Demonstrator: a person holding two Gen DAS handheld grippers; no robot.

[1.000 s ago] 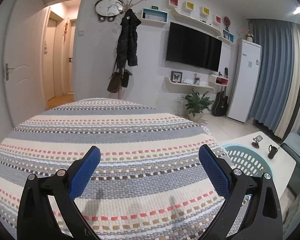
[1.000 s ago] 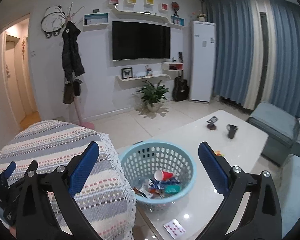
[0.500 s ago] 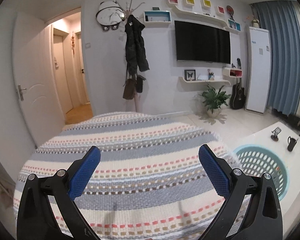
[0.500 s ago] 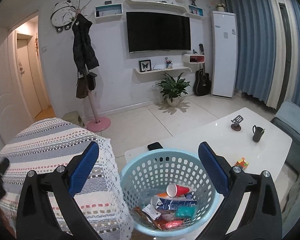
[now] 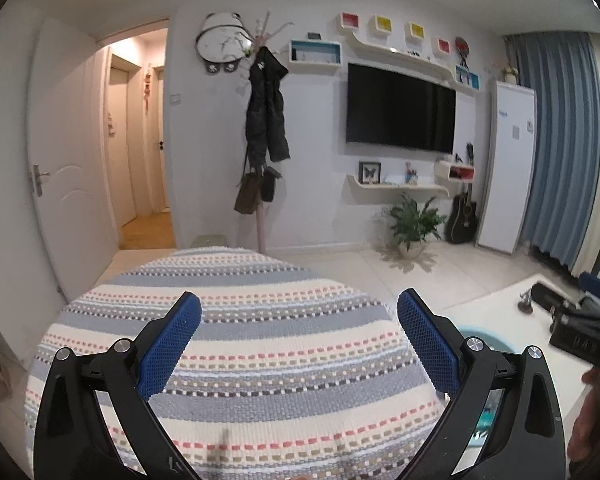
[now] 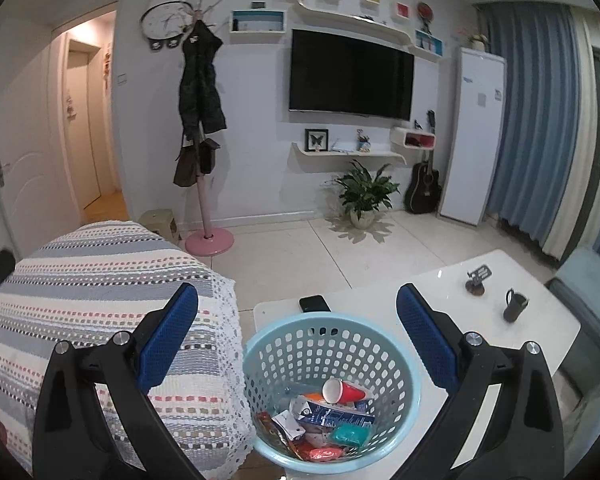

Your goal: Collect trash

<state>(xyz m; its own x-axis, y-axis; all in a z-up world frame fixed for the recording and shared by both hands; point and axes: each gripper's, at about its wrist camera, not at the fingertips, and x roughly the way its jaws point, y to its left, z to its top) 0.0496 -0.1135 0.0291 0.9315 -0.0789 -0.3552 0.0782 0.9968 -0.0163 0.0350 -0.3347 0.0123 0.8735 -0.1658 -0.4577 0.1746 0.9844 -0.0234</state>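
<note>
White table (image 6: 428,300) holds a trash-filled blue basket (image 6: 284,344); left gripper (image 5: 298,336) and right gripper (image 6: 298,334) gape wide, empty.

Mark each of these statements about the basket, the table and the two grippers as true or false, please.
1. The basket holds trash, including a red cup. True.
2. The right gripper grips a wrapper. False: its jaws stand wide apart with nothing between them.
3. A black phone lies on the table behind the basket. True.
4. The left gripper is shut. False: it is open, over the striped cover.
5. The dark mug lies inside the basket. False: it stands on the table, apart from the basket.
6. The TV on the wall is off. True.
</note>
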